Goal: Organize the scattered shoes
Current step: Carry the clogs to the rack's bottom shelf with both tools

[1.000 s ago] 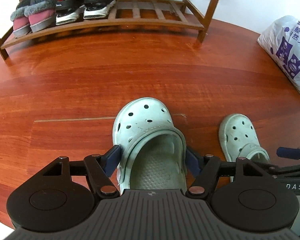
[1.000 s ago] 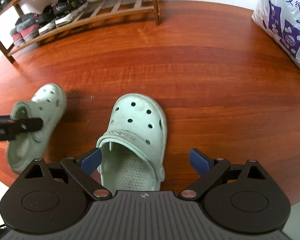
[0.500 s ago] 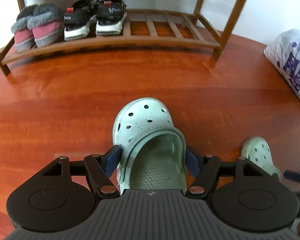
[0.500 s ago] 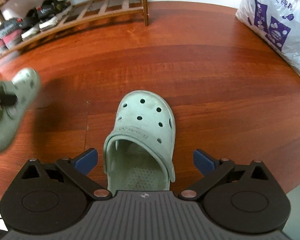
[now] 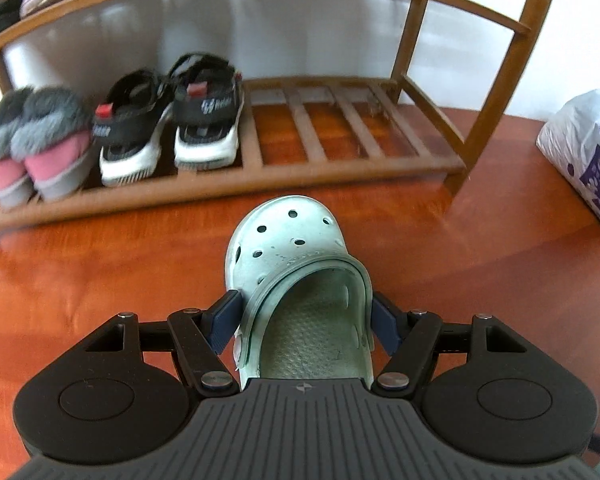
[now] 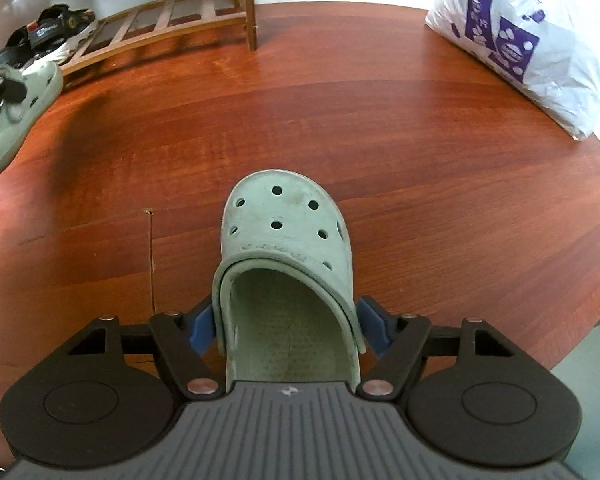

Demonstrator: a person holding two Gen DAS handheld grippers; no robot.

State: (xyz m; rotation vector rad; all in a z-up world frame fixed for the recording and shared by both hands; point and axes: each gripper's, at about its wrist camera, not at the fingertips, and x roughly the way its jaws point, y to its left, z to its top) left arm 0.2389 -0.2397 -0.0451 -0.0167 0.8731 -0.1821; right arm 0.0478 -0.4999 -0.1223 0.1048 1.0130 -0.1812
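Reddish wood floor (image 6: 380,128), glossy, plank seams seen. Wooden rack (image 5: 340,168) set against a white wall (image 5: 300,32); lower slats right of centre bare. White printed bag (image 6: 532,48) lies right of the rack, apart from it.

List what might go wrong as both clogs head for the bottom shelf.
1. The left hand-held gripper pinches its mint clog only at the soft heel sides; the toe may droop and catch the shoe rack front rail.
2. The free slatted space sits beside the black sandals; a wide approach could knock them.
3. The right hand-held gripper seems closed on the second clog near the heel too; that clog could twist or slip when lifted.
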